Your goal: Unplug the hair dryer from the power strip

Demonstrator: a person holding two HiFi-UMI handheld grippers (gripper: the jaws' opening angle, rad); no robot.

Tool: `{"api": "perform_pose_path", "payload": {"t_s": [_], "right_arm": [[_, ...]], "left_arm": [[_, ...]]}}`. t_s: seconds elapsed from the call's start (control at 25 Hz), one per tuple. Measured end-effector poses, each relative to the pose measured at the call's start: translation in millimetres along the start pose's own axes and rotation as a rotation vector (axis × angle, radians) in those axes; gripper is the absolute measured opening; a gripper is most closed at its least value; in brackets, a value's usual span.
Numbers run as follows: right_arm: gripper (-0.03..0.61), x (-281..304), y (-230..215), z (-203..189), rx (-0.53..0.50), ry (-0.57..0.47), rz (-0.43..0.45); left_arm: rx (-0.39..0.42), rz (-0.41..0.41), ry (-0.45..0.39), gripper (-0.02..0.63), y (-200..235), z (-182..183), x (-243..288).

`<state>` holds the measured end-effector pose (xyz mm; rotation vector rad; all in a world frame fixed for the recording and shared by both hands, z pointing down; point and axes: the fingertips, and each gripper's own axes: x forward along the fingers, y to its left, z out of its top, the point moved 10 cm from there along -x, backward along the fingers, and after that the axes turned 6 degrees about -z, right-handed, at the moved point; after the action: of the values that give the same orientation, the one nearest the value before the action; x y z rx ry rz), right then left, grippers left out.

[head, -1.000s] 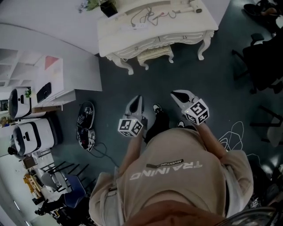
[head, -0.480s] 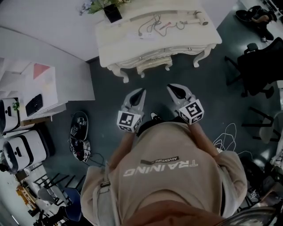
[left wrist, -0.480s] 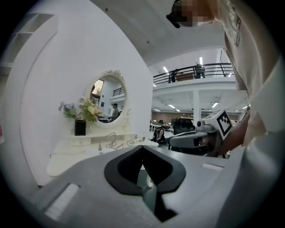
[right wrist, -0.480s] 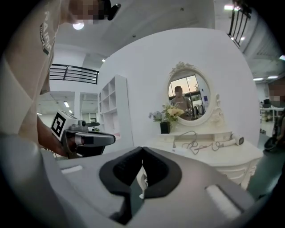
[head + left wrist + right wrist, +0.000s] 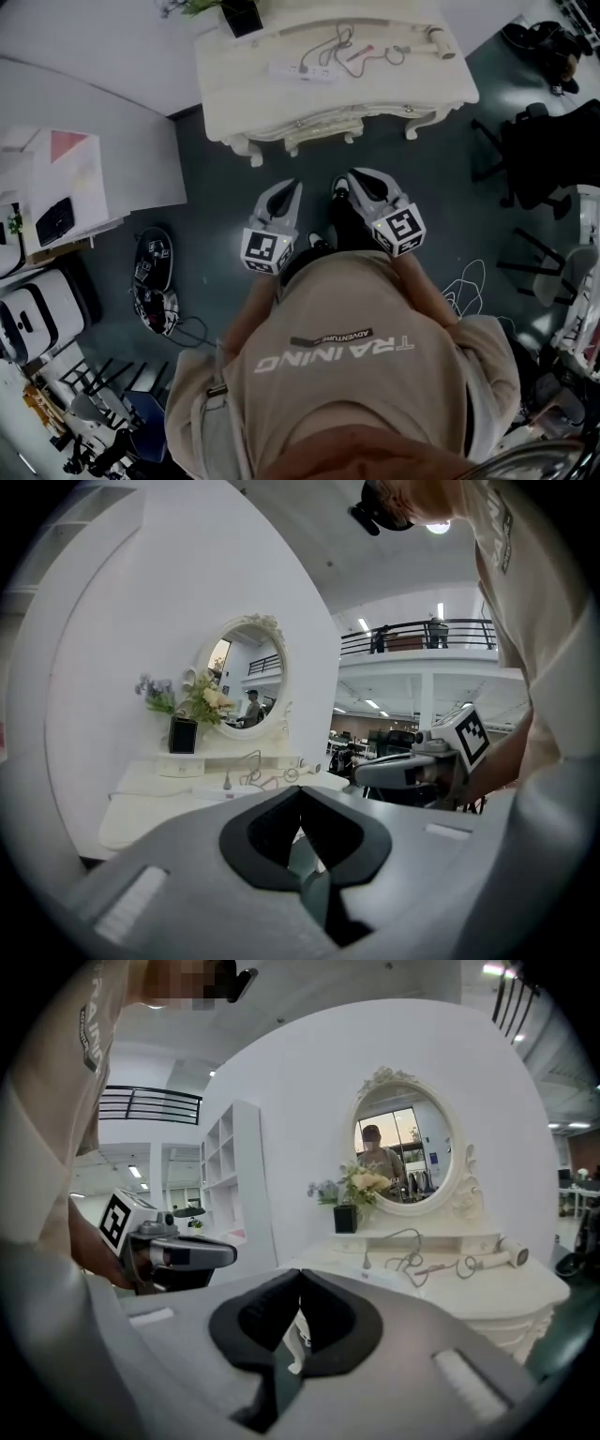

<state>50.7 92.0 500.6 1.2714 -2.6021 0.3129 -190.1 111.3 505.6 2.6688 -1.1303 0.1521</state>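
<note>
Having stepped nearer the dressing table [image 5: 281, 103], we carry the left gripper [image 5: 289, 192] pinched shut, empty. The power strip [image 5: 302, 69] lies ahead, the right gripper [image 5: 354, 180] is likewise closed, and the hair dryer [image 5: 433, 36] sits at the far right. We judge reaching comes next.

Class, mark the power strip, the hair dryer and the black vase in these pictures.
power strip [image 5: 300, 70], head view, middle of its white body.
hair dryer [image 5: 437, 40], head view, its barrel.
black vase [image 5: 344, 1219], right gripper view, its front face.
</note>
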Motion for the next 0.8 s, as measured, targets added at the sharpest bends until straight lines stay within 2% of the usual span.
{"api": "perform_pose_path", "payload": {"t_s": [0.16, 0.32, 0.48, 0.8], "right_arm": [[0.005, 34.3, -25.0, -0.1, 0.026, 0.031, -0.001], [0.005, 67.1, -65.7, 28.1, 0.018, -0.014, 0.051], [0.005, 103.2, -104.0, 49.0, -0.040, -0.036, 0.127], [0.005, 155.4, -164.2, 48.6, -0.036, 0.043, 0.243]], "left_arm": [[0.020, 0.046, 0.013, 0.006, 15.2, 10.4, 13.7], [0.025, 0.118, 0.008, 0.006, 29.4, 42.3, 40.4], [0.050, 0.160, 0.024, 0.006, 44.4, 63.0, 79.7], [0.026, 0.204, 0.009, 0.006, 73.5, 83.8, 153.9]]}}
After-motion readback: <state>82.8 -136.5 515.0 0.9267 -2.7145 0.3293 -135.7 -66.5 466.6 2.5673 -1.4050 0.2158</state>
